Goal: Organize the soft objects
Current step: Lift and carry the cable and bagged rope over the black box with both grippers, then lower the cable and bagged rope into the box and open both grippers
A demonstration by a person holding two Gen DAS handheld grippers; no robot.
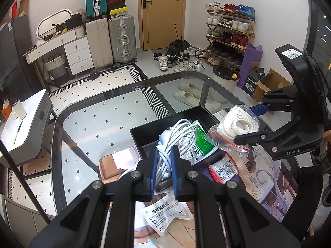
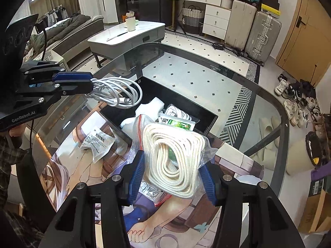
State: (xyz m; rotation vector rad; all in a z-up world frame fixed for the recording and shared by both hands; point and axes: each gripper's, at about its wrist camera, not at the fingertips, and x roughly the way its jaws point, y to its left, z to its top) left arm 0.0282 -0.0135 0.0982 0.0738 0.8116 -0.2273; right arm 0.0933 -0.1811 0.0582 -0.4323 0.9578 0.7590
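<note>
Left gripper [image 1: 163, 168] pinches the coiled white charging cable [image 2: 118, 93]; right gripper [image 2: 172, 175] squeezes the clear zip bag of cream rope [image 2: 173, 157]. Over the black rectangular tray [image 1: 149, 134], loose loops could snag its near rim.

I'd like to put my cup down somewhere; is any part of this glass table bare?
The glass table is bare beyond the black tray, toward the suitcases and its far rim. It is crowded near the grippers: the tray holds packets and cords, and a white sachet lies on the printed mat.
</note>
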